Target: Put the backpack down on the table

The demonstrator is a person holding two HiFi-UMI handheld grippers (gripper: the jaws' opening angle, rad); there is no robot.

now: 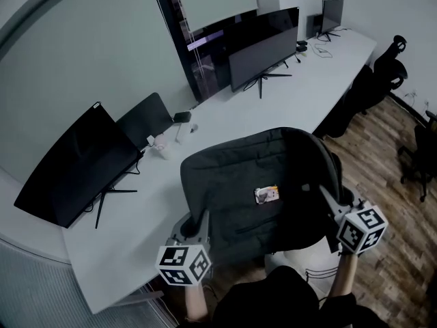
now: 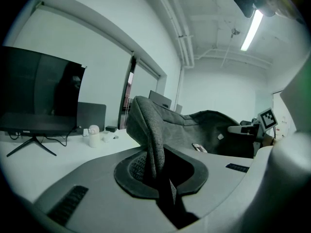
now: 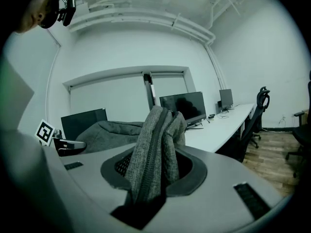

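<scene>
Fingers [image 2: 130,170] of the left gripper [image 2: 156,174] are pinched narrow on a thin fold of the grey backpack [image 1: 259,183], and those of the right gripper [image 3: 151,178] stand wider, clamped on a thick bunch of its zipped edge. Held up between the 2 grippers, the backpack sits over the near edge of the long white surface [image 1: 225,121], its broad face with a small tag [image 1: 268,195] turned up; whether it touches the surface cannot be told. Beyond it stand a small white bottle [image 1: 162,145] and 2 dark monitors [image 1: 75,166], one at the left and one further along. Office chairs [image 1: 389,74] stand on the wooden floor [image 1: 396,203] at the right.
</scene>
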